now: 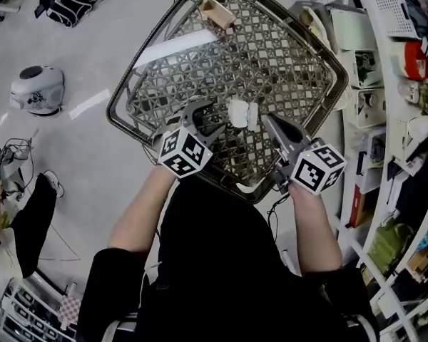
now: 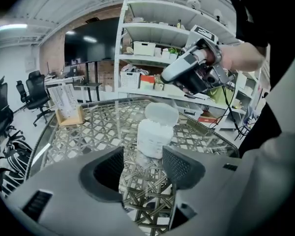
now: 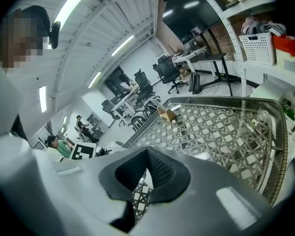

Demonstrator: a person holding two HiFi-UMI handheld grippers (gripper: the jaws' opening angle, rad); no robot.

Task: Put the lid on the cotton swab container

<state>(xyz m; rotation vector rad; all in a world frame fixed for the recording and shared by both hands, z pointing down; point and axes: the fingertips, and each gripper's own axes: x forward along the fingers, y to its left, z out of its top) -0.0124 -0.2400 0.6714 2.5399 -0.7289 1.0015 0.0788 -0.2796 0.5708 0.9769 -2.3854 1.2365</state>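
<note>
The cotton swab container [image 1: 241, 114] is a small white tub standing on the glass table [image 1: 285, 55]. In the left gripper view the container [image 2: 155, 137] stands just beyond my jaws. Its round translucent lid [image 2: 161, 113] leans tilted at the top rim, and swab heads show beneath it. My left gripper [image 1: 208, 118] is open, and nothing lies between its pads [image 2: 183, 165]. My right gripper [image 1: 267, 120] is on the container's right, raised and apart from it, and it also shows in the left gripper view [image 2: 168, 75]. In its own view the right gripper [image 3: 147, 154] has its tips together and holds nothing.
A small wooden holder [image 1: 217, 11] with papers stands at the table's far side. White shelving [image 1: 385, 84] full of boxes runs along the right. A round white appliance [image 1: 37, 90] and cables lie on the floor to the left.
</note>
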